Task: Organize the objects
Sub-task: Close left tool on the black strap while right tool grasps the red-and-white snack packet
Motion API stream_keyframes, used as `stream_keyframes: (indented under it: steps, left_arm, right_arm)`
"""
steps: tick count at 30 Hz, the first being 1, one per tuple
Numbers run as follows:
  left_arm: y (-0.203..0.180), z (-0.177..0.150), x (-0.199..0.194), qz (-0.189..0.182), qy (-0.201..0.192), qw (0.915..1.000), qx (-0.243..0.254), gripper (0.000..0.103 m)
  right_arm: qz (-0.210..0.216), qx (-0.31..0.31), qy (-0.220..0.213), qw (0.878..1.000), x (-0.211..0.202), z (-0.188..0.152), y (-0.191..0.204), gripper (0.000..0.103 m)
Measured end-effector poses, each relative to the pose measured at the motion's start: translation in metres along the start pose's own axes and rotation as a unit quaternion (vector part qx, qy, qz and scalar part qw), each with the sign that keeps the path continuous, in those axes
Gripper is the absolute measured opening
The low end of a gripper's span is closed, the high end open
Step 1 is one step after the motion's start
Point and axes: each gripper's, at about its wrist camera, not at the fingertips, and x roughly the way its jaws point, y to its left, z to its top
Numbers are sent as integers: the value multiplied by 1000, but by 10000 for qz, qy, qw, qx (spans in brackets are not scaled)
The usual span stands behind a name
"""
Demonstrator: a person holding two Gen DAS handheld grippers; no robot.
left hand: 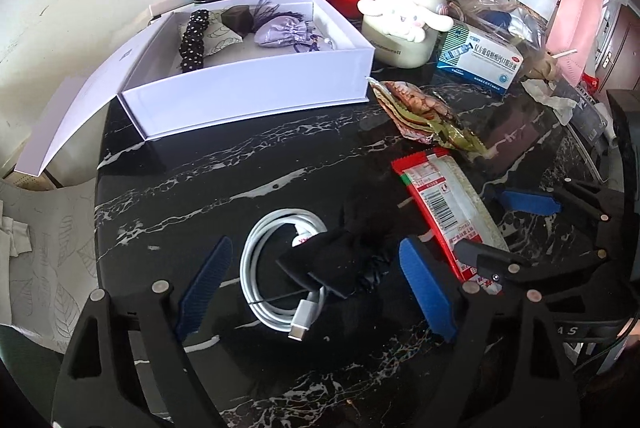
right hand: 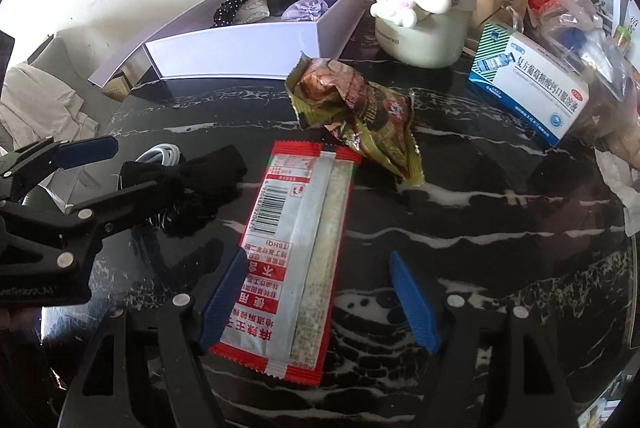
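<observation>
Left claw (left hand: pixel 316 288) gapes over the coiled white cable (left hand: pixel 276 268) and black bow (left hand: pixel 344 260), short of the white box (left hand: pixel 248 84); right claw (right hand: pixel 320 300) straddles the red snack packet (right hand: pixel 296 260), ungripped. Closing now risks snagging both cable and bow, or pinching the packet's edge.

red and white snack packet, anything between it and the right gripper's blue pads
Nothing visible. The right gripper is open with the flat red and white snack packet lying on the black marble table between its blue pads, which straddle the packet's near end.

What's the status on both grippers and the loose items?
Left gripper open over white cable and black bow. Right gripper open, straddling red snack packet. Nothing gripped. White box unobstructed.
</observation>
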Motion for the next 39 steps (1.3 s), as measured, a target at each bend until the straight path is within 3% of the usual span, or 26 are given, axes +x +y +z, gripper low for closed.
stream_keyframes:
  steps: [4, 8, 12, 14, 17, 21, 23, 39]
  left_arm:
    - [-11, 0, 11, 25, 99, 9999, 120, 71]
    - [-20, -2, 19, 98, 146, 9995, 267, 51]
    - [-23, -3, 18, 121, -45, 9995, 291, 31]
    - [-26, -4, 17, 112, -61, 9993, 359, 28]
    - [-32, -6, 14, 69, -71, 9989, 461, 26]
    - [-40, -8, 5, -267, -89, 9983, 514, 26]
    - [-45, -10, 1, -339, -102, 9975, 605, 26]
    - [-67, -6, 10, -369, -55, 9962, 792, 26]
  right_arm:
    - [43, -55, -61, 10000, -4, -5, -8, 74]
    - [120, -171, -142, 9997, -6, -9, -8, 74]
    - [241, -368, -208, 9988, -6, -11, -1, 74]
    - [189, -475, -244, 9984, -5, -11, 4, 74]
    - [37, -652, -329, 9973, -3, -12, 10, 74]
    - [3, -726, -455, 9963, -3, -15, 11, 73]
    - [-2, -739, -492, 9960, -6, -16, 9, 55]
    - [100, -878, -382, 9954, -21, -35, -14, 52]
